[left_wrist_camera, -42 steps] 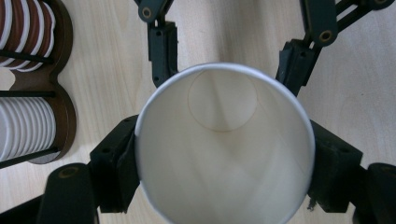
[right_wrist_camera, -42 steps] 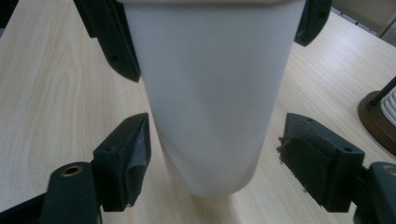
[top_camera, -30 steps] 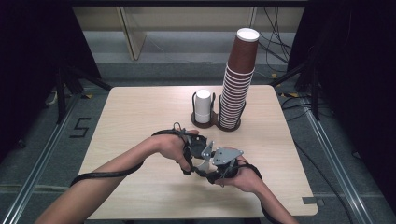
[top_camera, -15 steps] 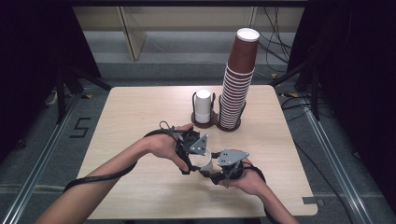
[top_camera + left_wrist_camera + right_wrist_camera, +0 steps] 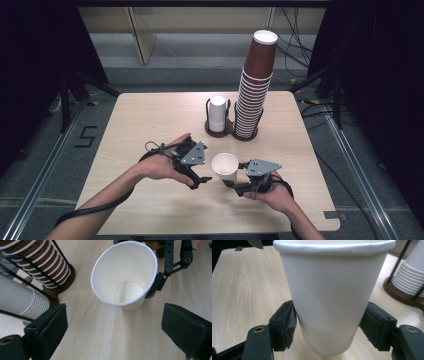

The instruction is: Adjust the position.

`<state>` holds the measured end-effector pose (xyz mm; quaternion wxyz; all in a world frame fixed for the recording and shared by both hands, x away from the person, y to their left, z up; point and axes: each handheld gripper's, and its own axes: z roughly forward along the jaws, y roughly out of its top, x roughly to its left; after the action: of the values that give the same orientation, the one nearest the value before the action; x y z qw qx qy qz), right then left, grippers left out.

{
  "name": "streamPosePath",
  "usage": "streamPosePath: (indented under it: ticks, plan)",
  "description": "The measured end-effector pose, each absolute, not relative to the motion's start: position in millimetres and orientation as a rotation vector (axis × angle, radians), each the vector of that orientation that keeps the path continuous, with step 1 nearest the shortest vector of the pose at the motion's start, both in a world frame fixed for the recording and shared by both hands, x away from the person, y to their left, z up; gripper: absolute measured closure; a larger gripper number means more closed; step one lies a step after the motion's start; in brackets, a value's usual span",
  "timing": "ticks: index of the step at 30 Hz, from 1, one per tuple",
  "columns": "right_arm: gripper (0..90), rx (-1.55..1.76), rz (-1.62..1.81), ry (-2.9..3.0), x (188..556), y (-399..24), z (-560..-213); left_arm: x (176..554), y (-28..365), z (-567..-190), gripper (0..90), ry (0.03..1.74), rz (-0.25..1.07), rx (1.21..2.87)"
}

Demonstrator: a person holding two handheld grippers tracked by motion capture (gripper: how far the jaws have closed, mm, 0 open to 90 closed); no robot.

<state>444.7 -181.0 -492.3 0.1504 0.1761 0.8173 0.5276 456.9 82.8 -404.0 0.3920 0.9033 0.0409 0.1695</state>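
Observation:
A white paper cup (image 5: pixel 225 167) stands upright just above the table, mouth up and empty inside (image 5: pixel 125 277). My right gripper (image 5: pixel 233 182) is shut on its lower wall, one pad pressed on each side (image 5: pixel 329 327). My left gripper (image 5: pixel 201 179) is to the left of the cup and apart from it. In the left gripper view its jaws (image 5: pixel 115 322) stand wide. They have just been opening and nothing is between them. The cup (image 5: pixel 332 290) fills the near part of the right gripper view.
A dark wire holder (image 5: pixel 231 131) stands at the back middle of the table (image 5: pixel 150 115). It holds a short stack of white cups (image 5: pixel 217 114) and a tall stack of brown cups (image 5: pixel 255 85). Bare wood lies to the left and in front.
My left gripper has opened, let go of the cup and drawn off to the left. My right gripper has shifted slightly right, still holding the cup.

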Motion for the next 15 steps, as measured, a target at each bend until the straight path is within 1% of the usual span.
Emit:
streamPosePath:
  ticks: [4,5,15]
  plan:
    - [32.8,0.571,1.532,2.341,442,-191,-493,452,97,-411,5.8,0.202,0.448,2.213]
    - [32.8,0.546,1.521,2.326,444,-193,-493,450,100,-414,5.8,0.238,0.454,2.177]
    - [32.7,0.644,1.581,2.277,441,-205,-494,439,130,-442,5.8,0.457,0.492,2.019]
